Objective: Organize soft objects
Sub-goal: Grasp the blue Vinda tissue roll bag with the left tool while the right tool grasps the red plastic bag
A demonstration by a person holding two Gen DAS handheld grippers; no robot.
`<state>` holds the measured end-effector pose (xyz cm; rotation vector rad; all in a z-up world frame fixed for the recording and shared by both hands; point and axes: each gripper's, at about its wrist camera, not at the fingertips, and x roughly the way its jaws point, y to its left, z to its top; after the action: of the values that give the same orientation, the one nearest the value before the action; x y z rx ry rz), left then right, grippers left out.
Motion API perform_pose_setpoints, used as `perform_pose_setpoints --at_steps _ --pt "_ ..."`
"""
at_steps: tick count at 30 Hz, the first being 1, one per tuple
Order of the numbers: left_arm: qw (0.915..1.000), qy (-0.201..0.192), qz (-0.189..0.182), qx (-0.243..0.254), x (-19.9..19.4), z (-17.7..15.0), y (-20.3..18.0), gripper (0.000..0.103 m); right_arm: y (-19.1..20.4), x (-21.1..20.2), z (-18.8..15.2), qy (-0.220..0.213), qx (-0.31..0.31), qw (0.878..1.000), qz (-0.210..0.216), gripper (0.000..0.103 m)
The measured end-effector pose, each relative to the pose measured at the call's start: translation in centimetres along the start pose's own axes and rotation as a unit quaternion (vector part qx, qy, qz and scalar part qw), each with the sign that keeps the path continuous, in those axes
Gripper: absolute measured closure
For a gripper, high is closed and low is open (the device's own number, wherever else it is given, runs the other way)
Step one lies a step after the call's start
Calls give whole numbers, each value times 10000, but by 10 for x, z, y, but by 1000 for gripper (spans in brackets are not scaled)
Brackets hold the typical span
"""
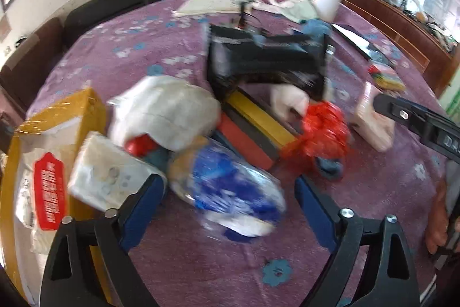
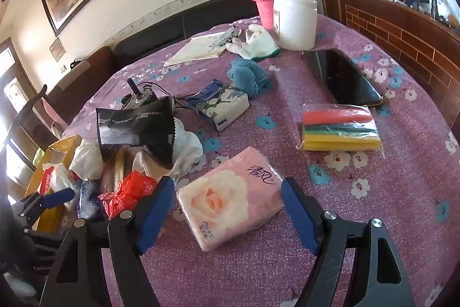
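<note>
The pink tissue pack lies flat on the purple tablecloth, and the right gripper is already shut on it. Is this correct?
Not quite. The right wrist view shows the right gripper open, one blue finger on each side of the pink tissue pack, not clamping it. The pack does lie flat on the purple tablecloth.

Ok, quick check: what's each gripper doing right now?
Left gripper: open, around the blue and white bag, not gripping.
Right gripper: open, straddling the pink tissue pack.
</note>
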<state>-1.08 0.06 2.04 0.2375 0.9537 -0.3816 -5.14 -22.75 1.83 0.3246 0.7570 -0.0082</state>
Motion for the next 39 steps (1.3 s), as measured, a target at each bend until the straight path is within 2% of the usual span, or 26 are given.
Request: perform_pose_setpoints --at_steps 1,4,8,9,10,11,13,16,18,20,22,25,28,31,33,35,37,39 --pt "10000 35 -39 68 -1 -4 -4 56 0 0 0 1 -10 10000 -18 23" --pt "9996 -28 -121 249 -12 -19 -14 61 -2 -3 -1 -49 36 10000 -35 23" --pt "9992 -60 -377 135 -34 -40 -12 61 -5 -7 -2 -87 118 9999 9 22" --pt "9991 -88 -400 70 -38 -42 -10 60 -5 -7 -2 -101 132 9999 23 22" --pt "9990 -99 -432 -37 -40 -45 -6 52 -5 -7 -2 -110 133 9998 26 22" --pt "9989 -102 -441 -106 -40 -45 -3 37 -5 -8 -2 -118 131 9998 28 22" --pt "9988 -119 -379 -288 -36 -44 0 25 -5 -8 -2 -111 133 9998 22 22" --pt "9969 -15 -544 -569 -23 -39 1 23 -6 -8 -3 -91 143 9999 8 22" --pt "9956 118 -598 -716 -11 -36 -1 14 -6 -8 -4 -84 150 9998 -25 22" --pt "9964 82 -517 -674 -6 -35 -9 4 -6 -8 -5 -78 147 9998 -70 22" --pt "9971 147 -456 -583 -3 -33 -14 0 -4 -7 -6 -62 103 9998 -132 22" --pt "9983 213 -359 -401 0 -33 -19 0 1 -9 -9 -100 -18 9998 -194 22" --pt "9991 262 -184 -268 2 -34 -24 0 7 -29 -9 -498 -78 9984 -250 22" --pt "9993 280 -103 -230 3 -35 -26 0 19 -51 -7 -546 -108 9982 210 21" --pt "9993 274 -109 -239 3 -34 -26 0 30 -50 -3 -193 -180 9967 773 21" --pt "9993 267 -117 -250 2 -34 -26 0 43 -31 2 539 -180 9888 1383 21" --pt "9993 262 -123 -254 2 -34 -27 0 52 -8 5 1100 -148 9807 1612 21" --pt "9994 280 -79 -208 2 -34 -29 0 59 12 6 1362 -158 9797 1465 22"
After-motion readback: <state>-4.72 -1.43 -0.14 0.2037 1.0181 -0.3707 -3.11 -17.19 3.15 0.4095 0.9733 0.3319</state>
